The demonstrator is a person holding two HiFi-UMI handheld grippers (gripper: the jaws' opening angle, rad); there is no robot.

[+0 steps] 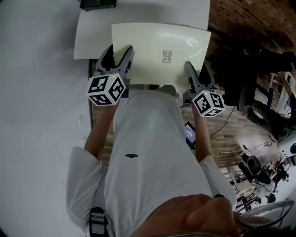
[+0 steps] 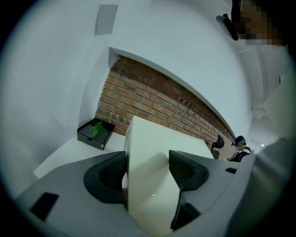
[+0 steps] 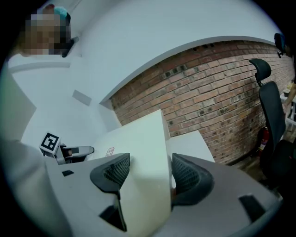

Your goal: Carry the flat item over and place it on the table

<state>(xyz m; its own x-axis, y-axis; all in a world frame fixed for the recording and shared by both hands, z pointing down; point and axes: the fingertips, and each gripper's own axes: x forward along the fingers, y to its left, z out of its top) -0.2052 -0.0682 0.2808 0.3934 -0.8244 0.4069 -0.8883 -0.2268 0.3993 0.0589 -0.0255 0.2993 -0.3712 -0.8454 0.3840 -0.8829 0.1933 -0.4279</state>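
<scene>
A cream flat board [image 1: 159, 51] with a small printed label is held level in front of the person, over the near edge of a white table [image 1: 92, 32]. My left gripper [image 1: 118, 58] is shut on the board's near-left edge, and its jaws clamp the board [image 2: 152, 185] in the left gripper view. My right gripper [image 1: 195, 76] is shut on the near-right corner, with the board [image 3: 138, 180] pinched between both pads in the right gripper view.
A black box with green contents [image 1: 98, 4] [image 2: 95, 133] sits at the table's far side. Brick wall [image 3: 208, 92] runs behind the table. A black office chair [image 3: 270, 120] stands at the right. Cluttered equipment and cables [image 1: 259, 162] lie on the floor at the right.
</scene>
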